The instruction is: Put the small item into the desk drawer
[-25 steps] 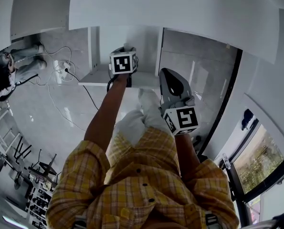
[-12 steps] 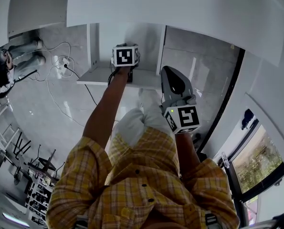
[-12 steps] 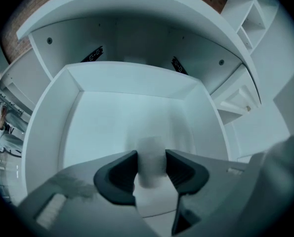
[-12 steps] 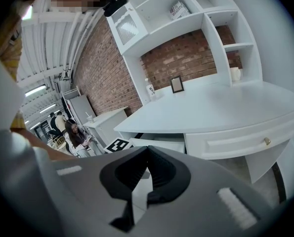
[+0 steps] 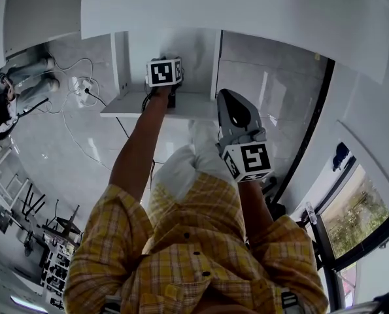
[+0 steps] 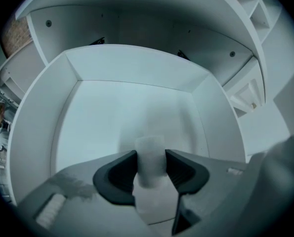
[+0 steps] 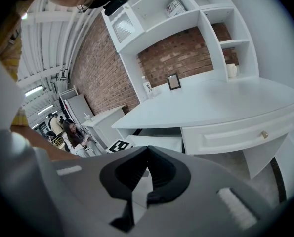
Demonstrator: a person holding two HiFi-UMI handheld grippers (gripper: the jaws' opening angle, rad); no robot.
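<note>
While the right gripper (image 7: 146,169) hangs shut and empty close to the body (image 5: 201,241), the left gripper (image 6: 150,154) reaches farther out and pinches the small white item (image 6: 150,181), maybe a little bottle, its long side pointing straight into the open drawer (image 6: 112,112) just beyond.

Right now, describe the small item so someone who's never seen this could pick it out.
Start at the white desk and its pulled-out drawer. The left gripper hangs over that drawer, and the small item is the pale white stub pinched between its two dark pads, the only thing there that isn't desk or gripper.
</note>
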